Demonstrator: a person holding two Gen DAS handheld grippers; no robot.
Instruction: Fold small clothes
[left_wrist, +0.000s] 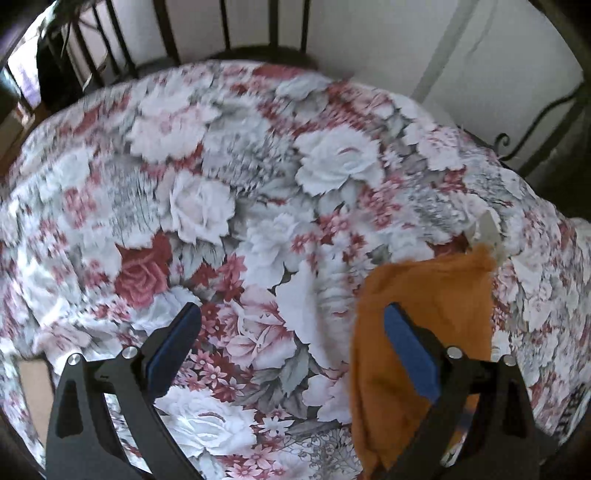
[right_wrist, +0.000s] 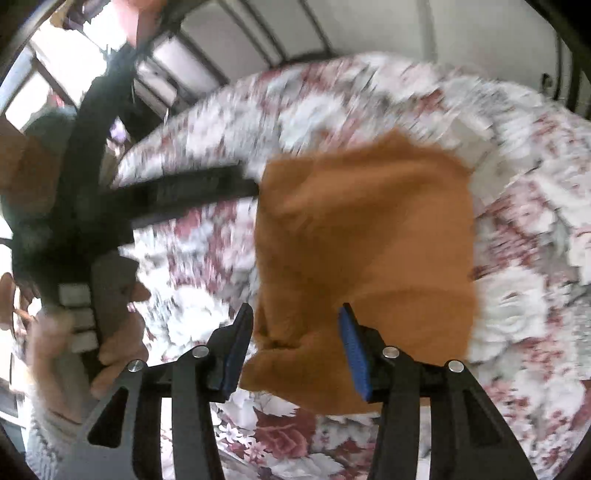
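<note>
Both grippers, left and right, gape empty over orange garment on floral bedspread; dark bed rails along frame top

I get soft, even daylight in both views, with no hard shadows on the floral bedspread. In the right wrist view the windows at upper left are blown out to white glare. That view is heavily smeared by motion blur; the orange cloth has fuzzy edges. My left wrist view is sharper, though mildly streaked. Both bend strongly at the rims, with dark corners.
</note>
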